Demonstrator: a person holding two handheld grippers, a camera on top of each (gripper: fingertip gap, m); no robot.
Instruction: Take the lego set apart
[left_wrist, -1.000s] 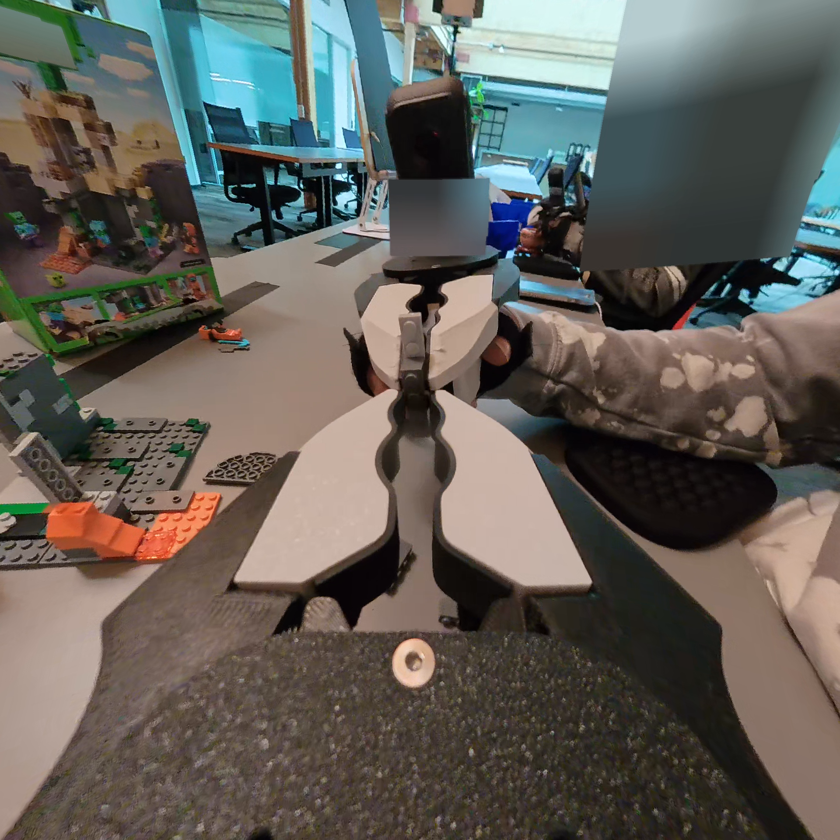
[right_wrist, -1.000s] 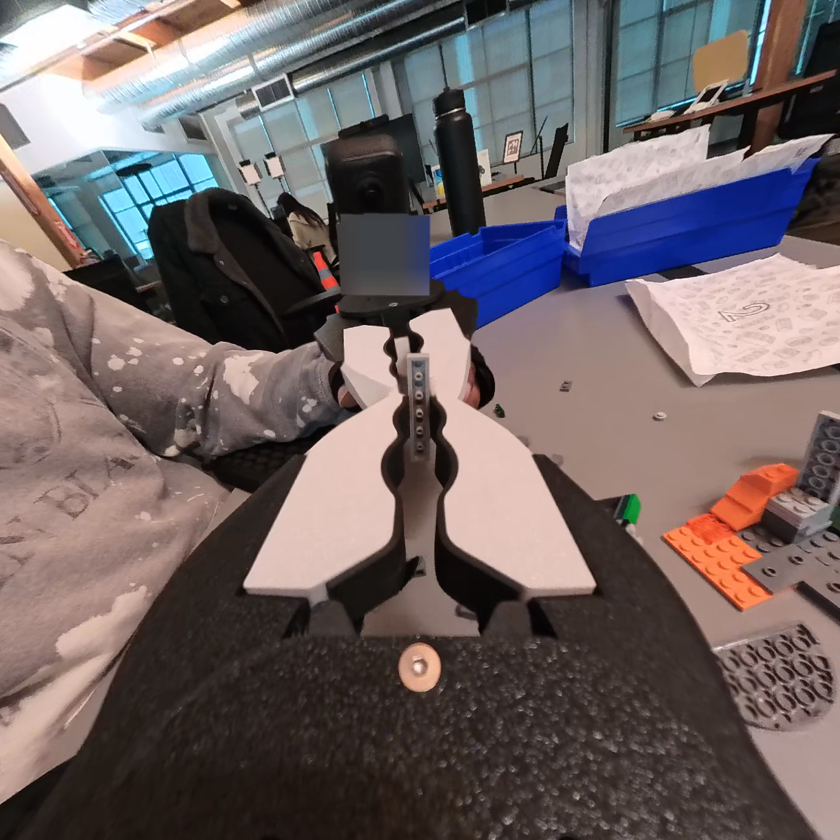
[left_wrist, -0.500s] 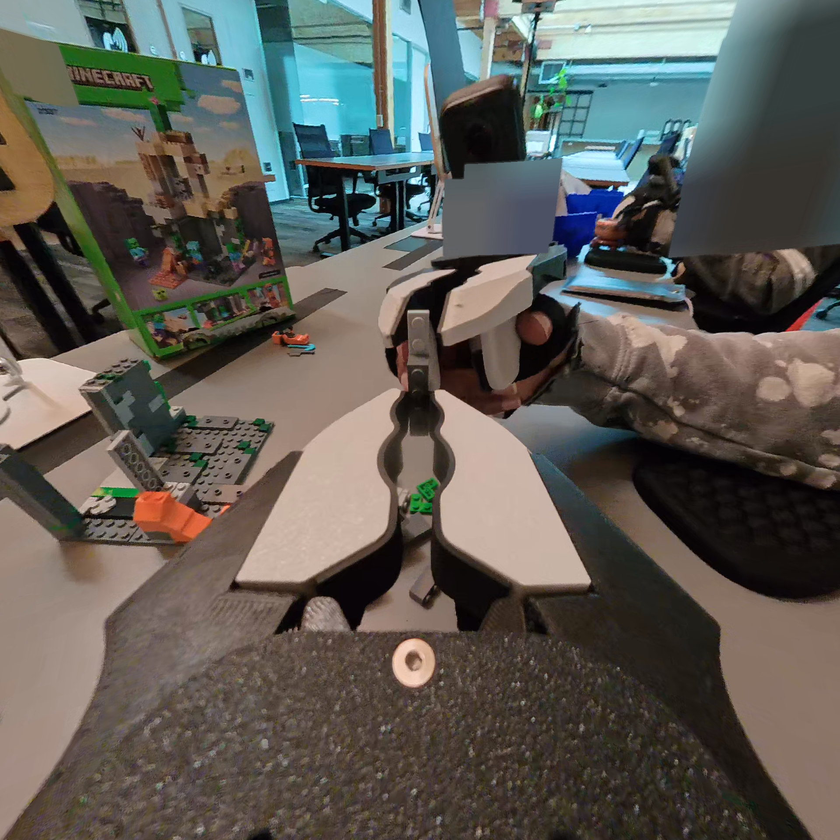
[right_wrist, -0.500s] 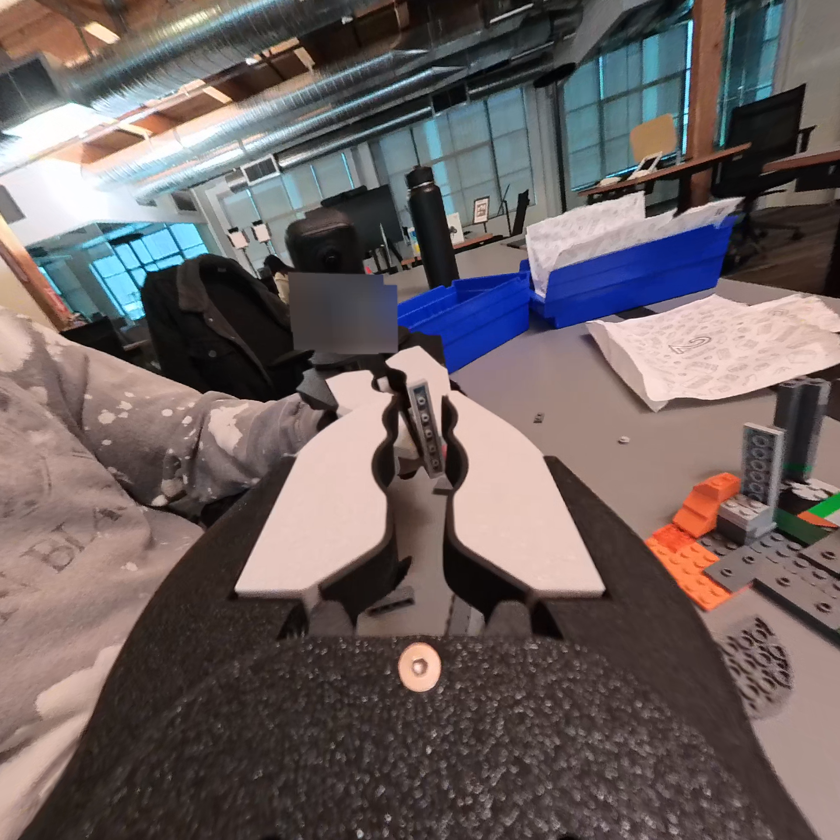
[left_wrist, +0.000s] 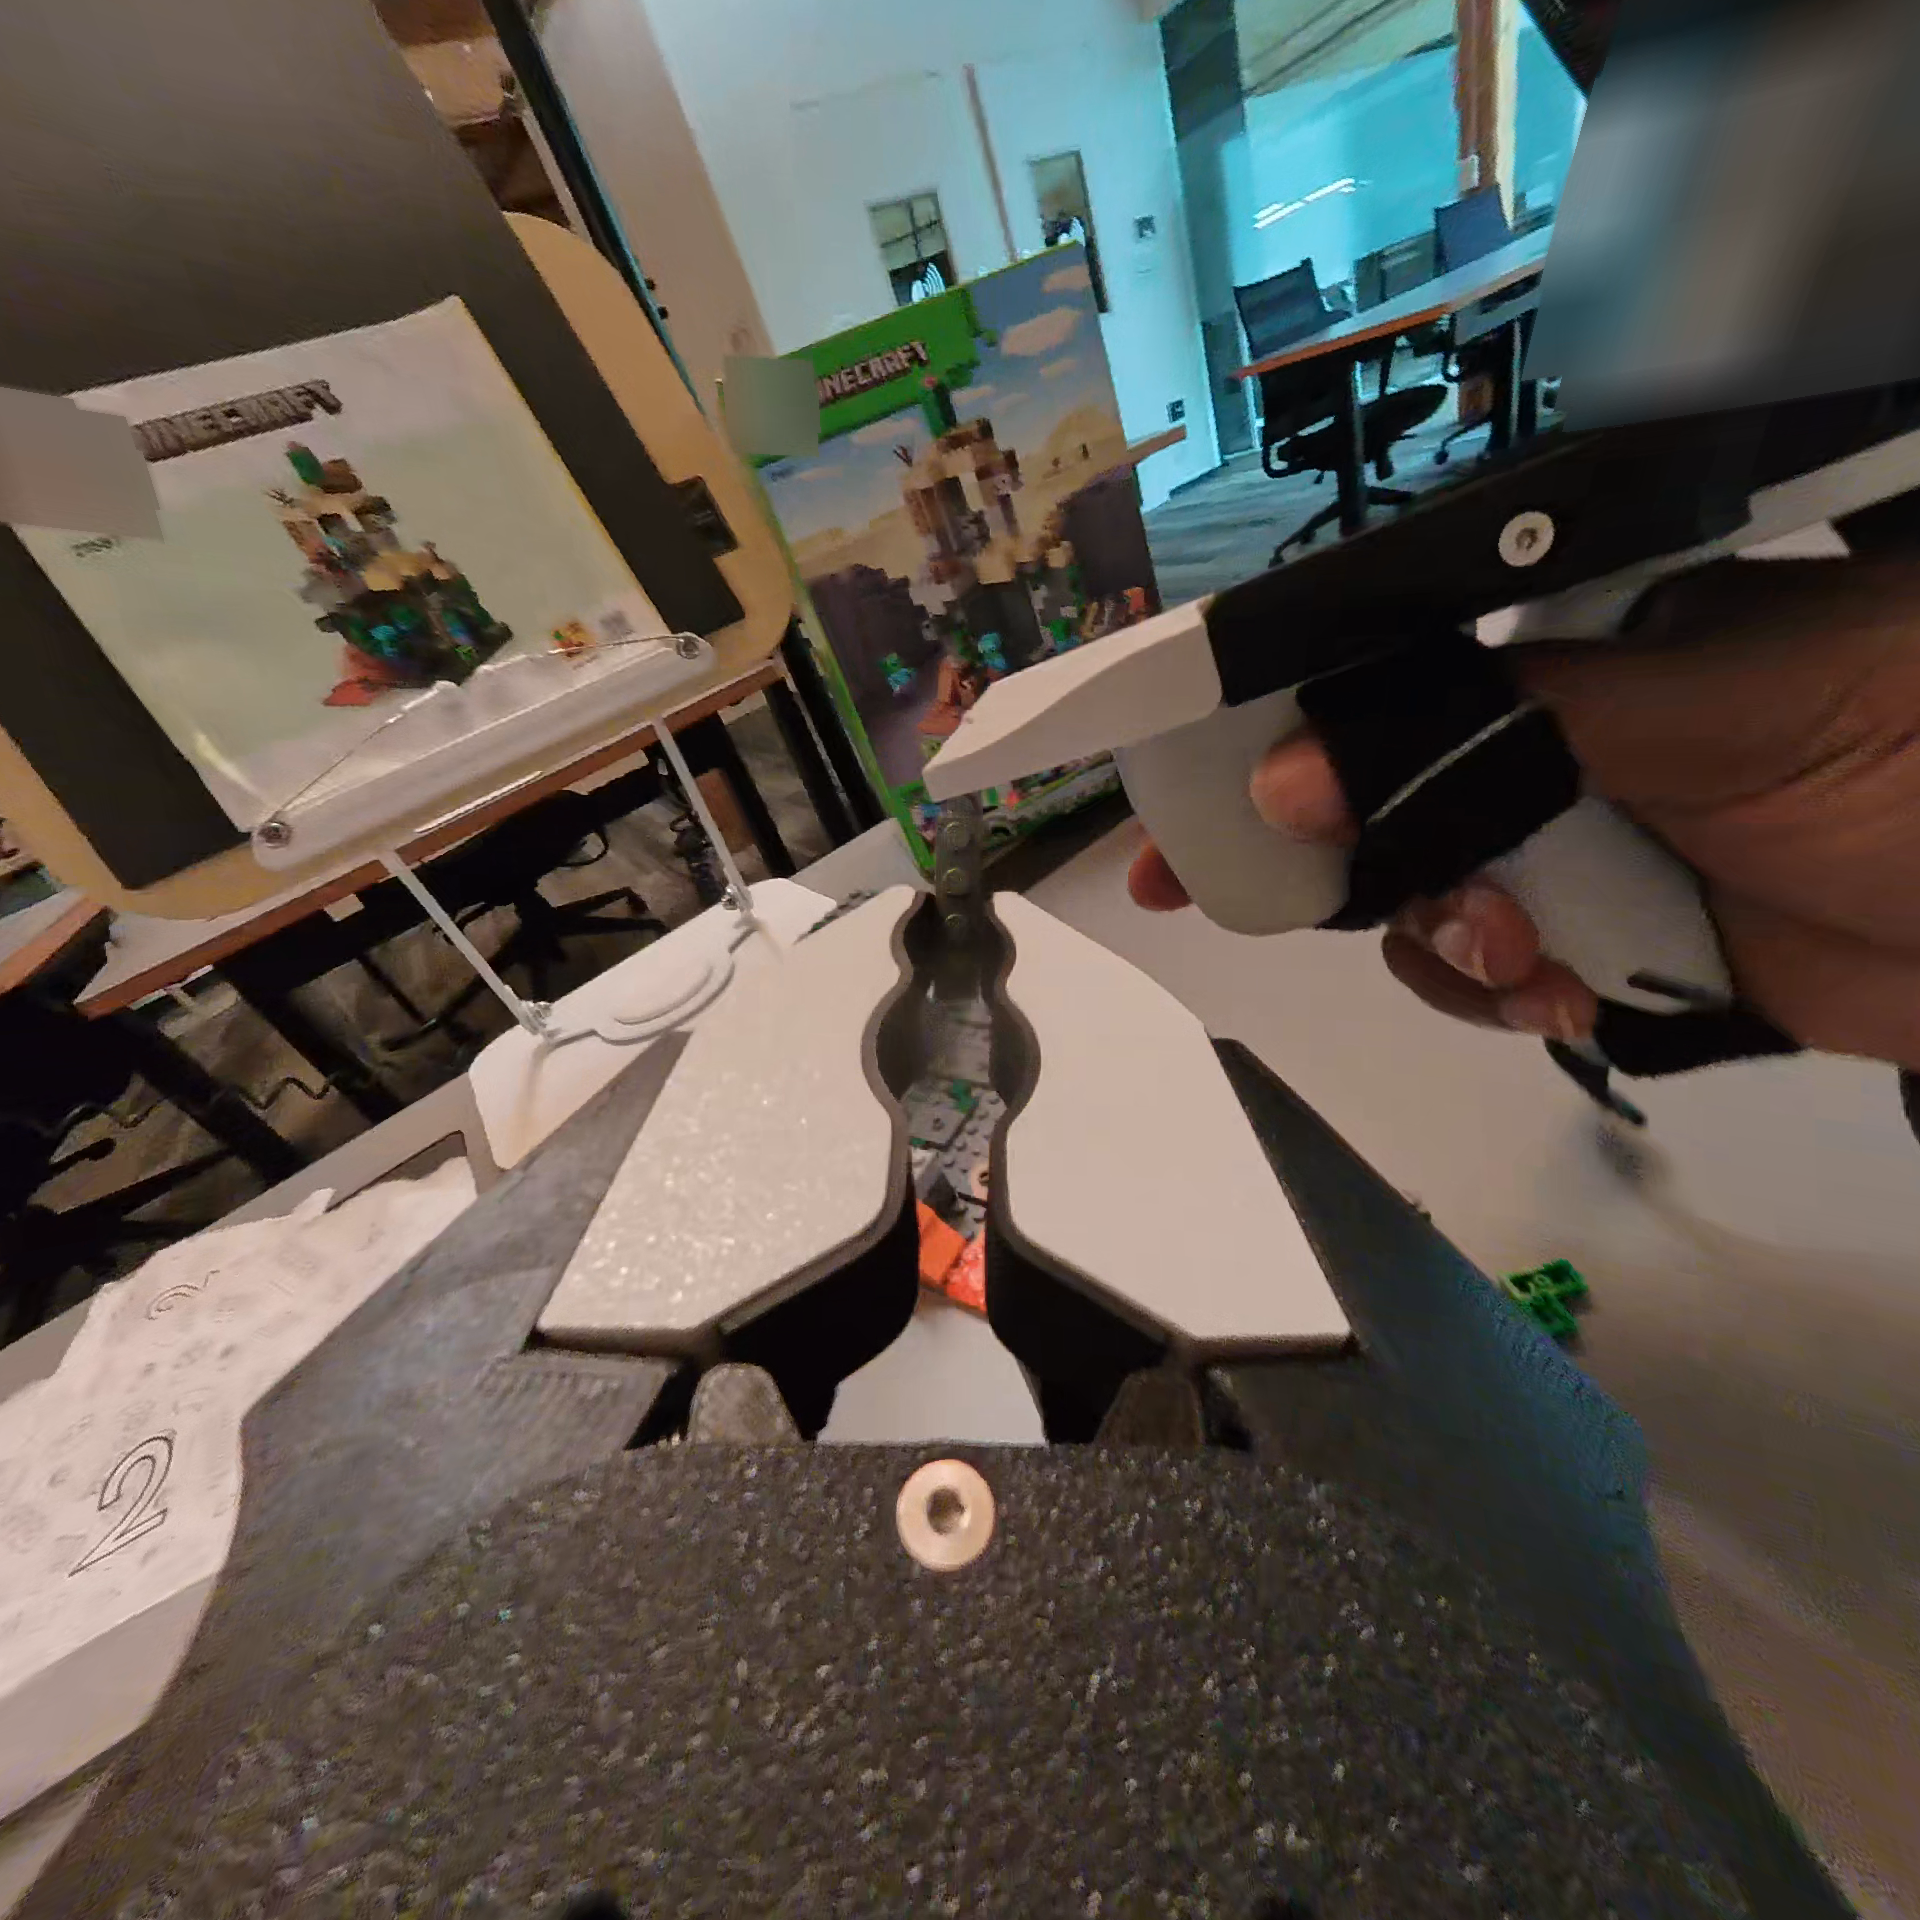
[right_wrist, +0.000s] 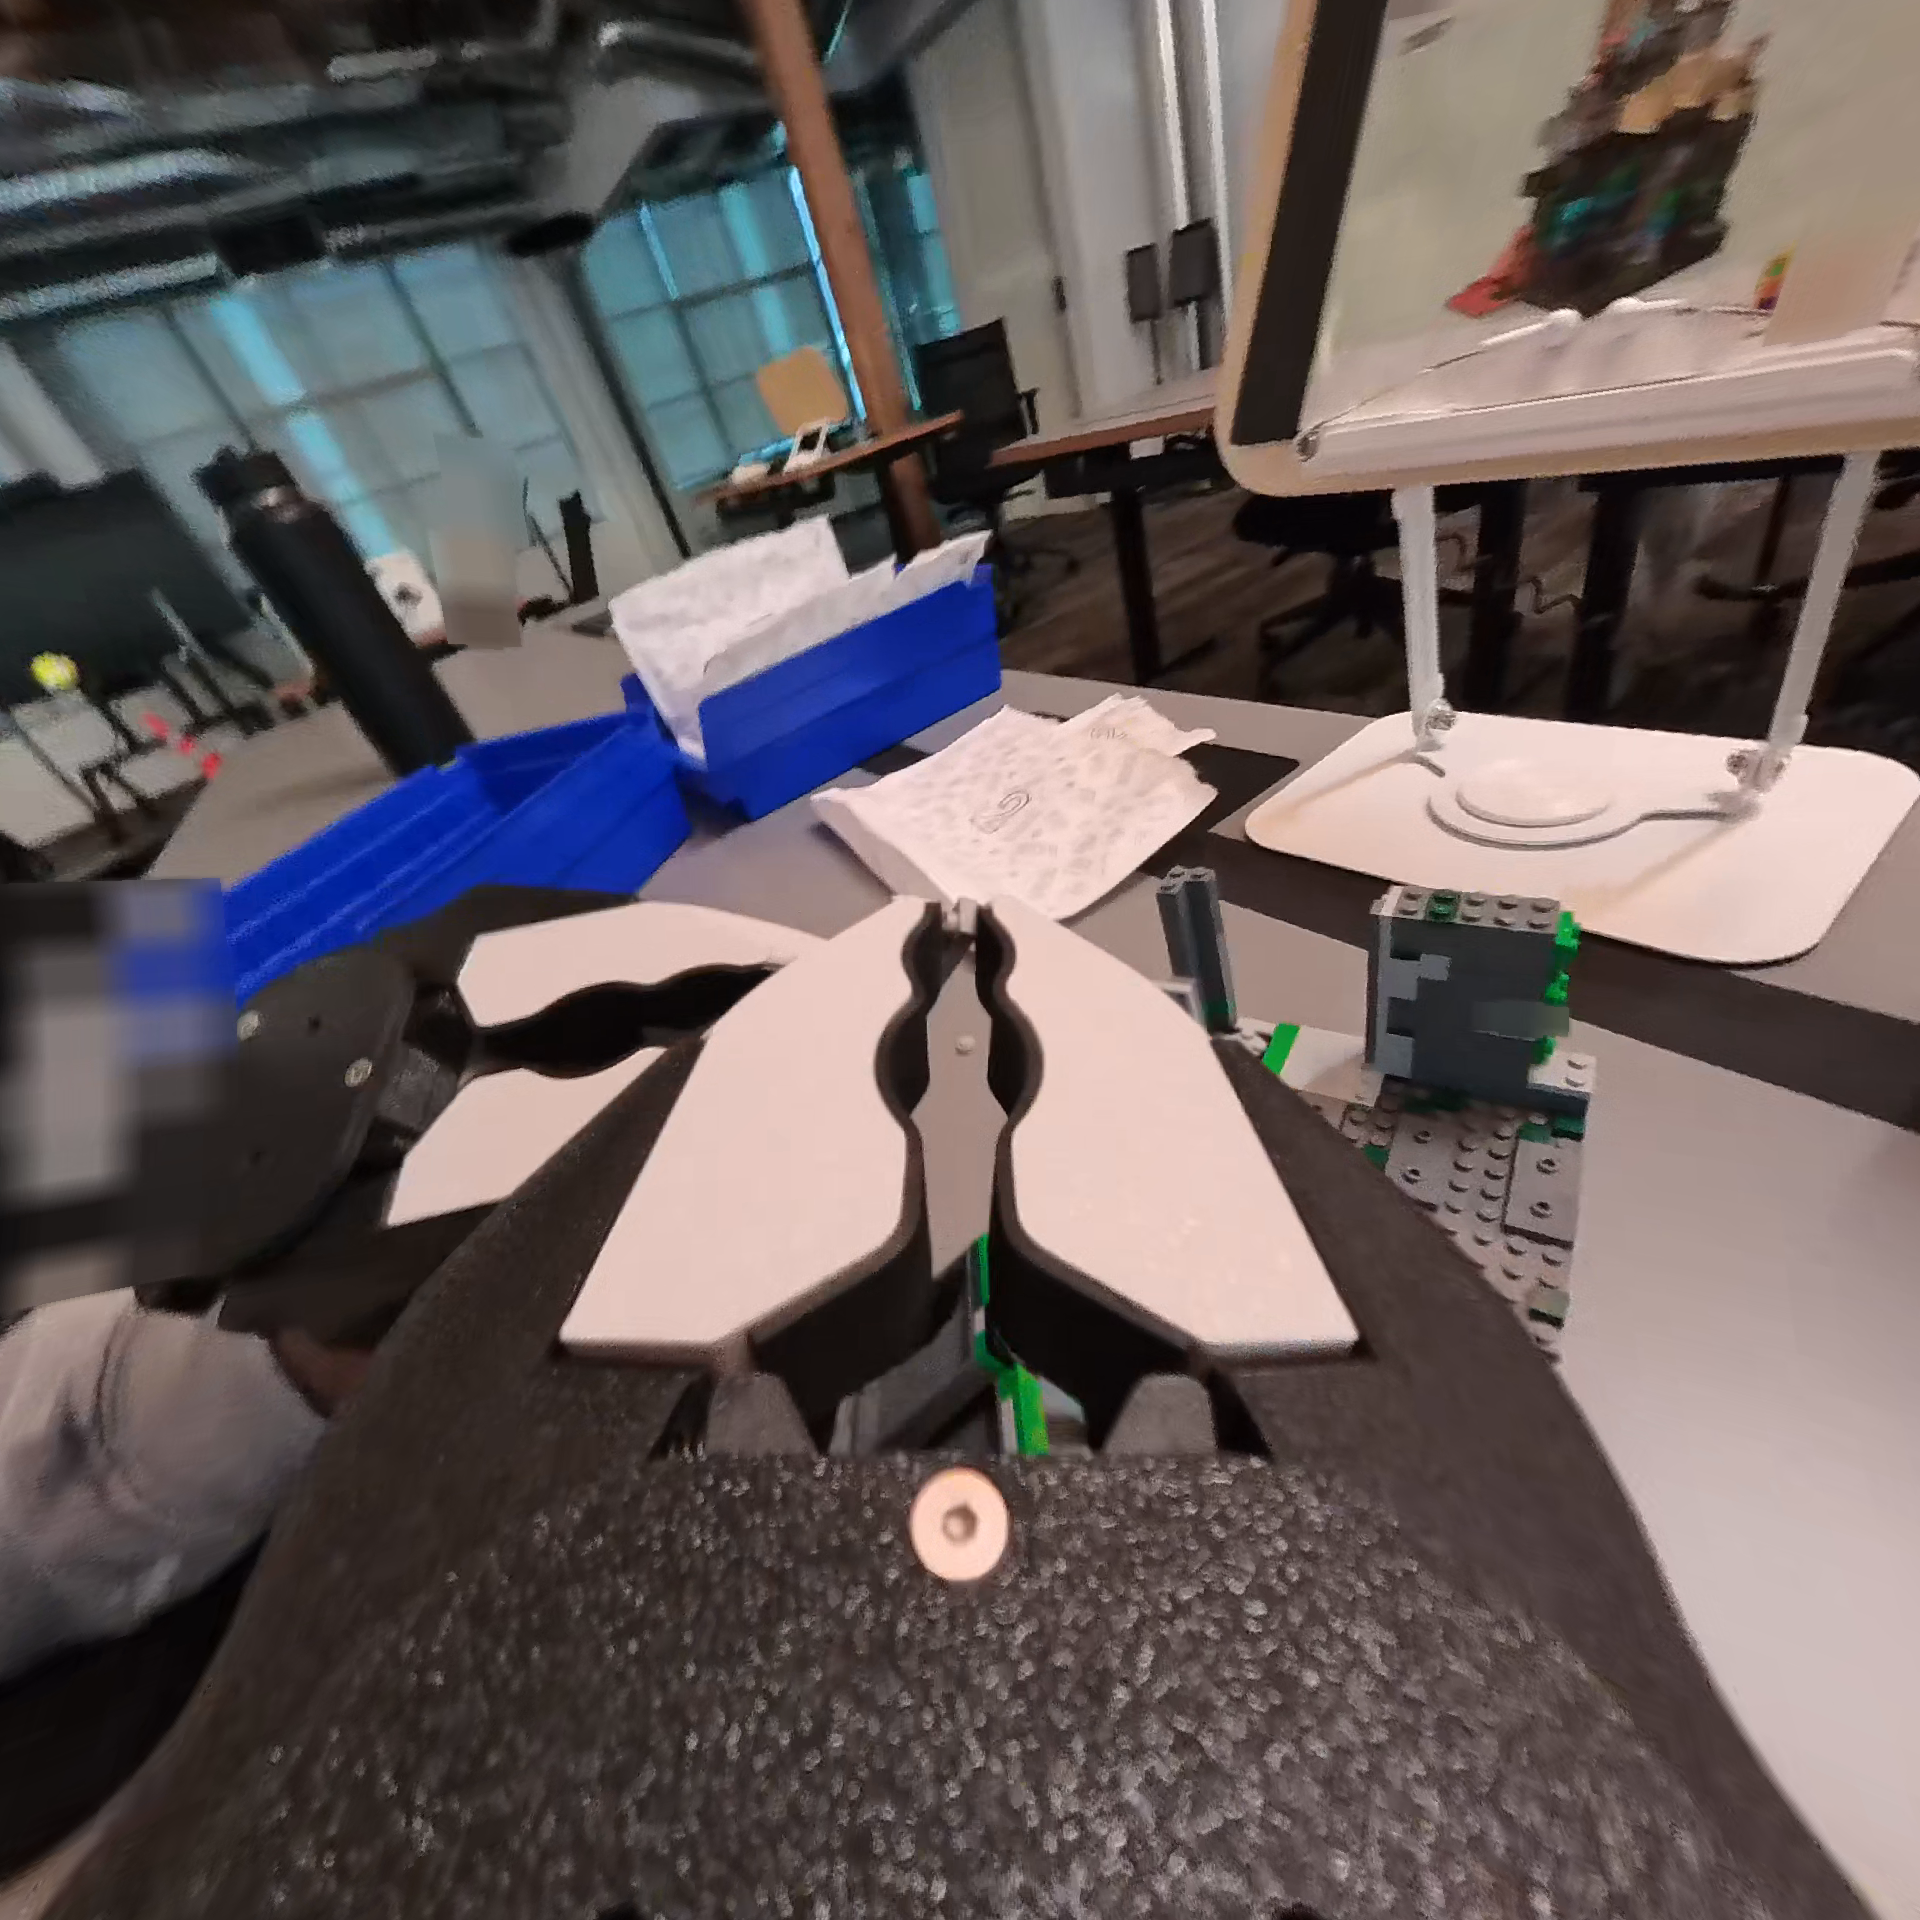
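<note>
While both grippers are meeting in mid-air over the worktop (right_wrist: 1714, 1351), a thin grey plate stack (left_wrist: 956, 862) is standing upright between them. The left gripper (left_wrist: 954, 920) is pinching its lower end, jaws closed on it. The right gripper (right_wrist: 961, 920) is clamping a sliver of grey at its tips, jaws drawn tight; from the left wrist view its white finger is sitting right at the top of the stack, so it is probably holding the upper end of the same stack, though motion blur is making the contact hard to confirm.

Step in hand, as I judge it: splitting two thin plates that are stuck face to face.

The rest of the lego set (right_wrist: 1475, 1039) is sitting on the worktop just right of the right gripper: a grey block wall with green studs on a grey baseplate, a slim dark pillar (right_wrist: 1195, 956) beside it. Orange pieces (left_wrist: 951, 1262) are showing below, through the left jaws' gap. The set's box (left_wrist: 966, 540) and an instruction booklet on a stand (left_wrist: 343, 540) are standing behind; blue bins (right_wrist: 810, 717) lie farther off.

Next move is likely calling for a peeling twist, one gripper rotating against the other, rather than a straight pull. Risk: the thin edge slipping out of either grip.
</note>
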